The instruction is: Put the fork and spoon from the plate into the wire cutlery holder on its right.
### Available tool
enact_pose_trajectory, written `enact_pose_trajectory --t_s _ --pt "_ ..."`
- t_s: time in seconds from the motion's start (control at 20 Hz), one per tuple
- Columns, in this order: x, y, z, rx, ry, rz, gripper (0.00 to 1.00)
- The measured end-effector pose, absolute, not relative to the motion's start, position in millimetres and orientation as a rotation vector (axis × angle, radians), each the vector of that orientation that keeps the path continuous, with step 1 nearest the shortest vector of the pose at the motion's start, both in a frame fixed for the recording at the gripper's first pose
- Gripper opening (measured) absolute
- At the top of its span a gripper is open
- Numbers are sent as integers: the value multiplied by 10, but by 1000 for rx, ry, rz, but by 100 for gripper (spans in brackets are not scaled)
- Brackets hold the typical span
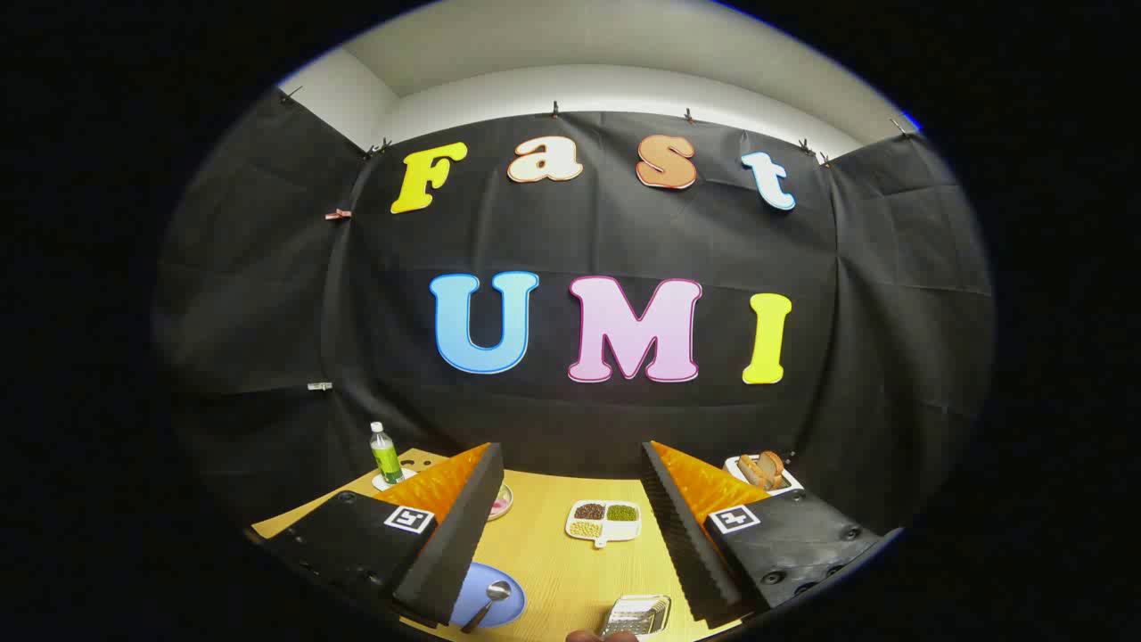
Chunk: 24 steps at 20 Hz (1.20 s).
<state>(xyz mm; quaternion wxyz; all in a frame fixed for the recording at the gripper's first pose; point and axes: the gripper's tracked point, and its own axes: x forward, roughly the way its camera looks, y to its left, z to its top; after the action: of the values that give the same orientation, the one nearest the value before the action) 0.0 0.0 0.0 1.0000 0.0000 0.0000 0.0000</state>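
My gripper (570,544) is open, held above the wooden table, its two ribbed black fingers (455,535) spread wide with nothing between them. A blue plate (504,608) lies low between the fingers, partly hidden by the left one. On it rests a metal spoon (488,599), bowl toward the far side. The fork cannot be made out. To the plate's right, close to the right finger, stands the wire cutlery holder (637,615), seen from above.
Beyond the fingers, a white divided dish (604,520) holds beans in three sections. A small pink-rimmed dish (501,504) peeks past the left finger. A green bottle (386,455) stands at the far left, and a tray with bread (762,470) at the far right. A fingertip (588,636) shows nearest me.
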Motion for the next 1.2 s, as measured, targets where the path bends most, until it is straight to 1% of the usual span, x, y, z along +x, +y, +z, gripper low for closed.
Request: enact_pose_trajectory --t_s 0.3,0.45,0.8,1.05,1.2 --pt "2 38 -206 -9 64 -16 96" --pt "-4 42 -257 -5 79 -33 97" --pt "5 128 -484 7 146 -32 97" --pt "90 299 -793 10 234 0 97" --pt "99 584 -1177 64 362 70 98"
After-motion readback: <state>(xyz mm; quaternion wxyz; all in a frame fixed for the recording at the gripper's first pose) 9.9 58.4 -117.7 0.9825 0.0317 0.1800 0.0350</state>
